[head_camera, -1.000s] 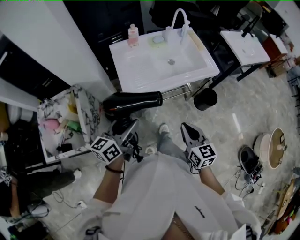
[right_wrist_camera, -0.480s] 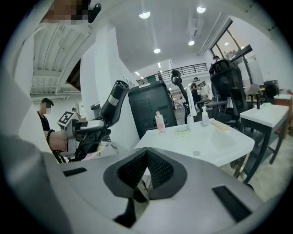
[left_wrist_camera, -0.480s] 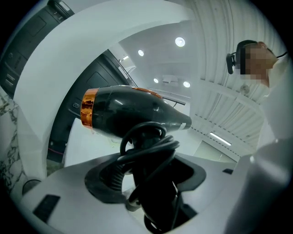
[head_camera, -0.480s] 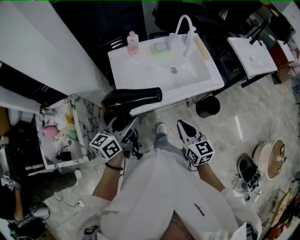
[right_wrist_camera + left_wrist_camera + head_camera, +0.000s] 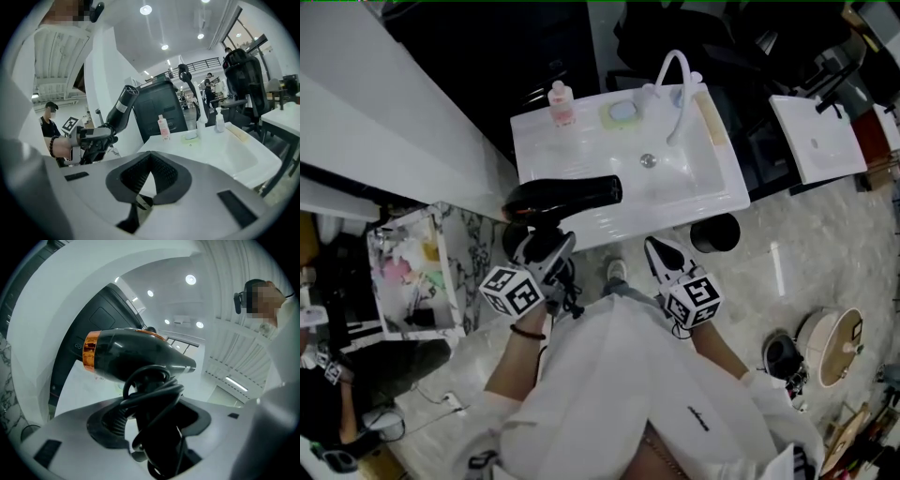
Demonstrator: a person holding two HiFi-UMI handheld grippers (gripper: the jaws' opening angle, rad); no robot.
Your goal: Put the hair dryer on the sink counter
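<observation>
The black hair dryer (image 5: 567,194) with a copper ring lies level, its nozzle pointing right, over the front left edge of the white sink counter (image 5: 581,155). My left gripper (image 5: 546,253) is shut on its handle, with the black cord wound round it. In the left gripper view the hair dryer (image 5: 136,355) fills the middle above that gripper (image 5: 154,413). My right gripper (image 5: 661,255) hovers just before the counter's front edge, shut and empty. The right gripper view shows this gripper (image 5: 147,161), the hair dryer (image 5: 123,110) at the left and the counter (image 5: 187,145) ahead.
On the counter's back stand a pink bottle (image 5: 561,103), a soap dish (image 5: 622,112) and a white faucet (image 5: 675,80). A black bin (image 5: 715,232) sits under the right corner. A marble-patterned box (image 5: 417,272) of items is at the left, a second white basin (image 5: 820,141) at the right.
The sink counter has come closer. The hair dryer, before in front of the counter over the floor, now overlaps its front left edge. Both grippers moved forward with it.
</observation>
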